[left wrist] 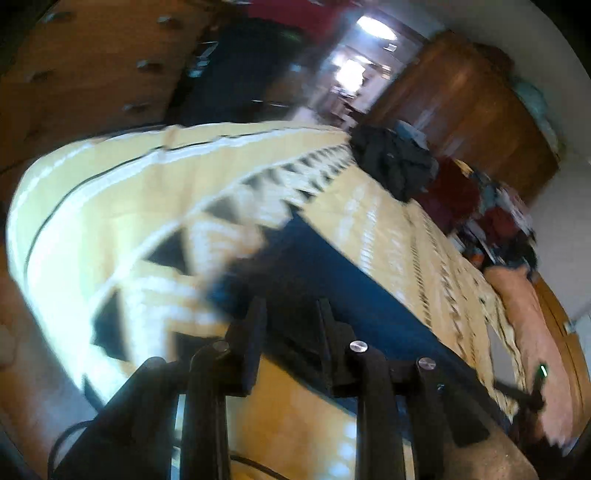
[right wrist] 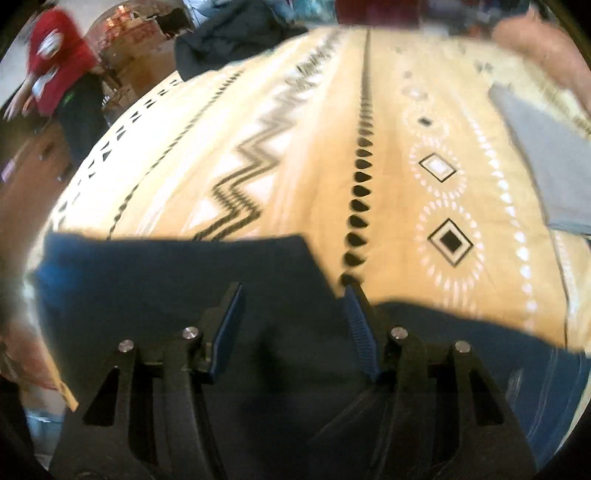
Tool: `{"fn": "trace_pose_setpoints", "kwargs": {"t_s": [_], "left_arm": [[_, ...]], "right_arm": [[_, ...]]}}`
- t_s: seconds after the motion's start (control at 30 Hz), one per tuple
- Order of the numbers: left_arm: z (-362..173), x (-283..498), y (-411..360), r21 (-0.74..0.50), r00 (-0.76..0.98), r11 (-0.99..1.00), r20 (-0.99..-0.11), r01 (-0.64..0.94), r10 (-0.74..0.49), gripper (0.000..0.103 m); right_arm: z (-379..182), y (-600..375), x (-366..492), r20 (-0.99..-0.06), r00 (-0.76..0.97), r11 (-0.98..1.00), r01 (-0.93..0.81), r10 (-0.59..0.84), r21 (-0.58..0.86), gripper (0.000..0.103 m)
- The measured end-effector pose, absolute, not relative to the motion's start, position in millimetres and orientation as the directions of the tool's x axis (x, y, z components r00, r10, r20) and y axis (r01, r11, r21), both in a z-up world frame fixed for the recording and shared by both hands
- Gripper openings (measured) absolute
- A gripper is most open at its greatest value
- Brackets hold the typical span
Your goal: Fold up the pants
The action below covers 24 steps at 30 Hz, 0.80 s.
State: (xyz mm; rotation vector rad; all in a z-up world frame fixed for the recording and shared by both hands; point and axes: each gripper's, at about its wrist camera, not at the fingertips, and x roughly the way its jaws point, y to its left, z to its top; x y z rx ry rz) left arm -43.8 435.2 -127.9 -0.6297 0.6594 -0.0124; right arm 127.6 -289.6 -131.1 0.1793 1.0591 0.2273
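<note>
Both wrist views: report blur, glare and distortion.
Left wrist view: heavy motion smear over the bedspread, blown-out doorway light, tilted fisheye curve. Right wrist view: milder blur, bedspread pattern legible, blue pants dark and featureless, edges bowed.

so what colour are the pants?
Dark blue pants, plain with no pattern, lying on the yellow patterned bedspread. Right wrist view shows it best.

text: none legible | labels: none | frames blurred
</note>
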Motion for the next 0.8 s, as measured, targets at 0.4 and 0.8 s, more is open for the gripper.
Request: {"fn": "trace_pose_setpoints", "kwargs": {"t_s": [0.4,0.8], "left_arm": [[-113,-1,330,-0.555,0.725,0.831,-0.582,-0.025,-0.367,0.026],[-130,-6,312,-0.500,0.680,0.865,-0.647,-0.036,-0.346,0.028]], "right_arm": [[-172,-264,191,-0.852,0.262,0.889,-0.200,0.454,0.412,0.009],[-160,-282,191,-0.831,0.455,0.947,-0.157,0.320,0.279,0.018]]}}
